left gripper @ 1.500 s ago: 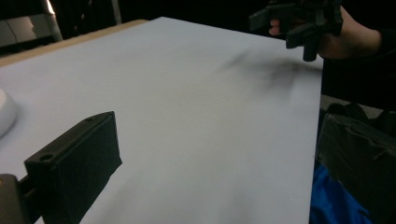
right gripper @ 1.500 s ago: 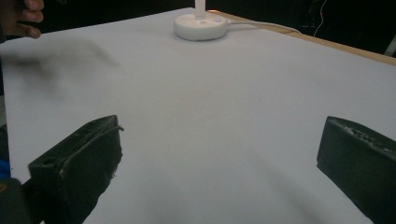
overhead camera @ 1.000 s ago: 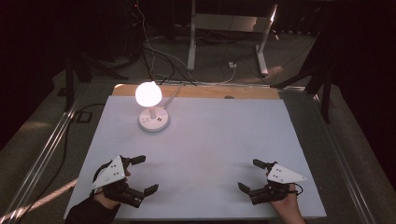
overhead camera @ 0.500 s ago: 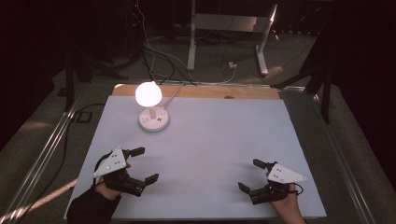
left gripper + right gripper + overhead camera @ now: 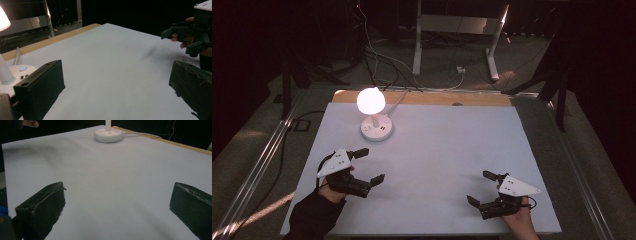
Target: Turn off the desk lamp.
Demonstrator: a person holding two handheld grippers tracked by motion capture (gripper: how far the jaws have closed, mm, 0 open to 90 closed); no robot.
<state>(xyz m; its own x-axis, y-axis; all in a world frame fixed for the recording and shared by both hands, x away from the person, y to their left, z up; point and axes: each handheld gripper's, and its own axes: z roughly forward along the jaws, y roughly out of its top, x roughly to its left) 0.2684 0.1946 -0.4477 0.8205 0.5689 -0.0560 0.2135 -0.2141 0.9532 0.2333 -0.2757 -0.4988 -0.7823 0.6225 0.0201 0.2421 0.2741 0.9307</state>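
In a dark room, a pale matte bench [image 5: 437, 165] carries a lit lamp [image 5: 374, 117] at its far left, stem upright on a round white base. We see the left gripper [image 5: 367, 165] nearest it, raised, angled right; the right gripper [image 5: 481, 188] low. Both gape wide, empty.

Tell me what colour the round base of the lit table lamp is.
White, matching its stem; the round lamp base shows best in the right gripper view, with a small blue light visible in the left gripper view.
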